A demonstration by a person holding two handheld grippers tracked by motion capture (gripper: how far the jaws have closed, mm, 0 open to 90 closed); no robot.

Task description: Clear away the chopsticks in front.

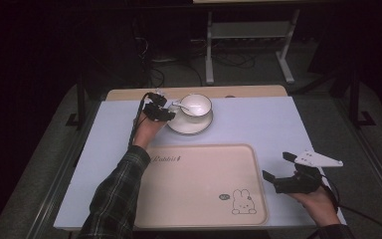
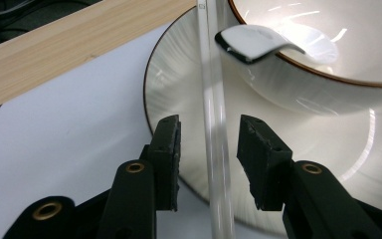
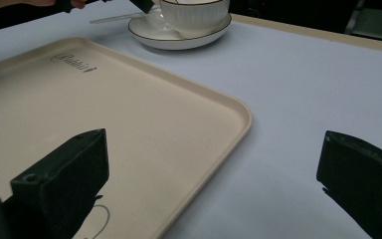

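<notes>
Big cream tray (image 1: 199, 189) fills lower centre of the high view, empty, w/ a rabbit print at its lower right. Above it, upper centre, sits the saucer (image 1: 191, 127) w/ the cup (image 1: 195, 106) on it, a white spoon (image 2: 253, 42) resting over the cup rim. Smallest item: a clear glass rod (image 2: 214, 129), thin, lying across the saucer's left edge beside the cup. In the left gripper view it runs top to bottom through mid-frame, between the jaws of the left gripper (image 2: 209, 149), which are narrowly apart and not yet touching it. Risk, as I judge it: rod is slick and round, so an off-centre pinch could roll it out, knock the spoon or tip the cup; hard squeeze might crack it. Left forearm reaches diagonally from bottom left up to the saucer, wrist extended. Right gripper (image 1: 281, 167) hangs at lower right by the tray's edge, jaws wide, holding nothing.
</notes>
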